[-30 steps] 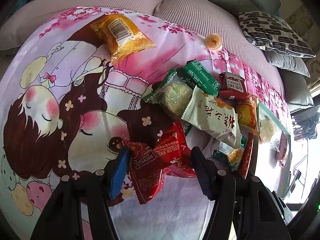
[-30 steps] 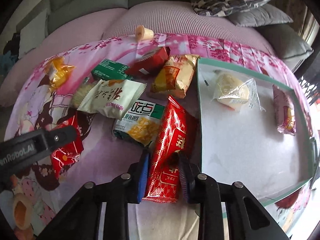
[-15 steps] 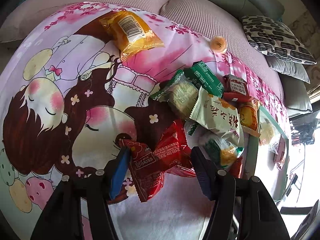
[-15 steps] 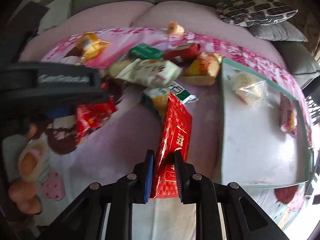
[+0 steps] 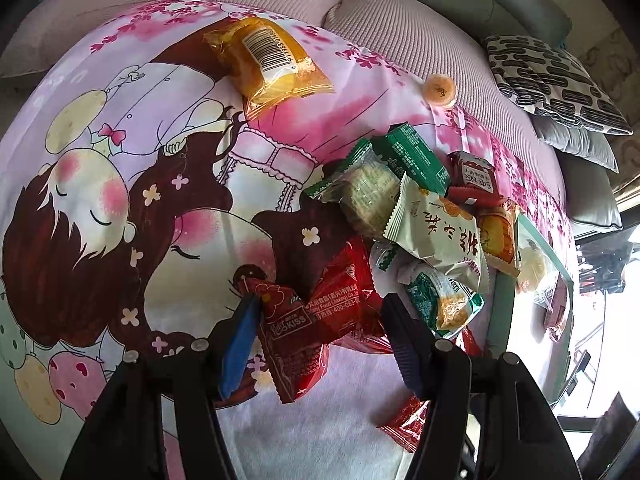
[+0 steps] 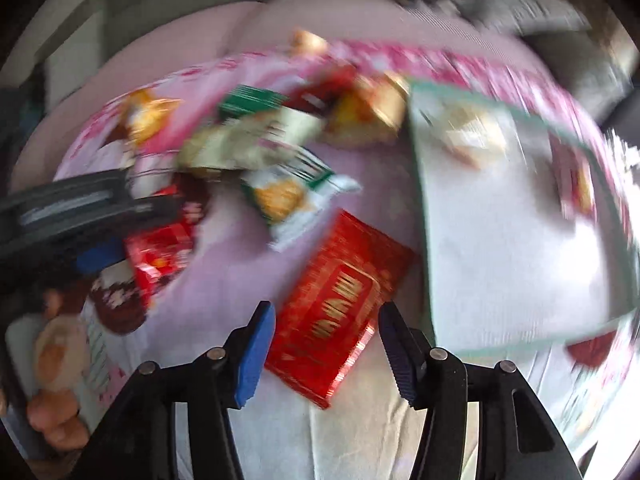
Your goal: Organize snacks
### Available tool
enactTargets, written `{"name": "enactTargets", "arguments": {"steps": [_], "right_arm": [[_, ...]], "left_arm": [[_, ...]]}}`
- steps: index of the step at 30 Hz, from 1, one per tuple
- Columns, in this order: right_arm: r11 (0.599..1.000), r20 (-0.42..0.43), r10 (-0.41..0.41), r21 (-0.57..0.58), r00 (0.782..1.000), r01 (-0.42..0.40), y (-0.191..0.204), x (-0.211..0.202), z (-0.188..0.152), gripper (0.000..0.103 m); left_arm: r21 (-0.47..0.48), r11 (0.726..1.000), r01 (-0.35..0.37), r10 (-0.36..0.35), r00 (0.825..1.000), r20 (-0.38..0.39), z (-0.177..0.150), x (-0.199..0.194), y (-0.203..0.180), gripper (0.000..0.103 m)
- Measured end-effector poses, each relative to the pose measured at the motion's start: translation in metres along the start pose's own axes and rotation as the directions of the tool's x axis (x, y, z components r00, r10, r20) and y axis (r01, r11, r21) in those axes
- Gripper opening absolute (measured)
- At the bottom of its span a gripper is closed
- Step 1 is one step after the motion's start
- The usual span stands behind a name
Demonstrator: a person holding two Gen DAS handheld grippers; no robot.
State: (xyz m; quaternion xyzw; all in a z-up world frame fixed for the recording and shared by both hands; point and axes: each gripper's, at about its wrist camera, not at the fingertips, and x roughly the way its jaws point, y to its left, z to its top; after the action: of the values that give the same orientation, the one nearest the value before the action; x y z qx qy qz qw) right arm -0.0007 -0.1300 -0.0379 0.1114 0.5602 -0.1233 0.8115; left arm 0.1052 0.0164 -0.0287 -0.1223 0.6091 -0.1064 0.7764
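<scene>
Red foil identifies both packets in hand. The left tool [image 5: 316, 344] holds the red candy packet [image 5: 320, 312] across its middle, one blue pad [image 5: 238, 348] against the crimped end; the packet lies on the cartoon-print cloth [image 5: 120, 184], at the near edge of the snack pile [image 5: 404, 208]. The right tool [image 6: 326, 350] has just been opening: its jaws now stand moderately apart, and the flat red packet [image 6: 340, 316] lies loose between them on the cloth, just beside the near left corner of the tray [image 6: 500, 264]. The pads do not appear to press on it. This view is motion-blurred, so fine contact cannot be confirmed.

Handling, as judged:
- Both packets are light, thin and crinkly. Foil is slippery; a grip on a sealed end seam may slide off.
- The flat red packet looks stiffer, like a boxed bar. Take it across the short width, near the middle.
- The candy packet is soft and will buckle. Grip over the filled body, not the corner flap.
- Contents may crush; close only until the wrapper stops yielding.

The tray holds a few wrapped snacks; most remain on the cloth.
</scene>
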Motion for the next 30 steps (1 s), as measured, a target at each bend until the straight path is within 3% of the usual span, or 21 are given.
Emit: {"name": "enactTargets", "arguments": {"steps": [6,13,22,30], "right_arm": [[0.994,-0.026,0.046,0.099,0.999,-0.044,-0.006,0.015,0.006,0.059],[0.997,-0.002,-0.072,-0.002,0.997,0.072,0.016,0.031,0.01,0.062],[0.996,0.01,-0.083,-0.017,0.996,0.083,0.012,0.029,0.006,0.057],[0.999,0.01,-0.045,-0.006,0.999,0.045,-0.004,0.027,-0.001,0.052]], "left_arm": [[0.009,1.0,-0.011,0.011,1.0,-0.001,0.0,0.001,-0.003,0.064],[0.023,1.0,-0.019,0.019,1.0,-0.002,0.0,0.003,-0.004,0.064],[0.03,0.999,-0.027,0.027,1.0,-0.001,0.0,0.003,-0.005,0.064],[0.03,0.999,-0.029,0.029,1.0,-0.001,0.0,0.004,-0.005,0.064]]}}
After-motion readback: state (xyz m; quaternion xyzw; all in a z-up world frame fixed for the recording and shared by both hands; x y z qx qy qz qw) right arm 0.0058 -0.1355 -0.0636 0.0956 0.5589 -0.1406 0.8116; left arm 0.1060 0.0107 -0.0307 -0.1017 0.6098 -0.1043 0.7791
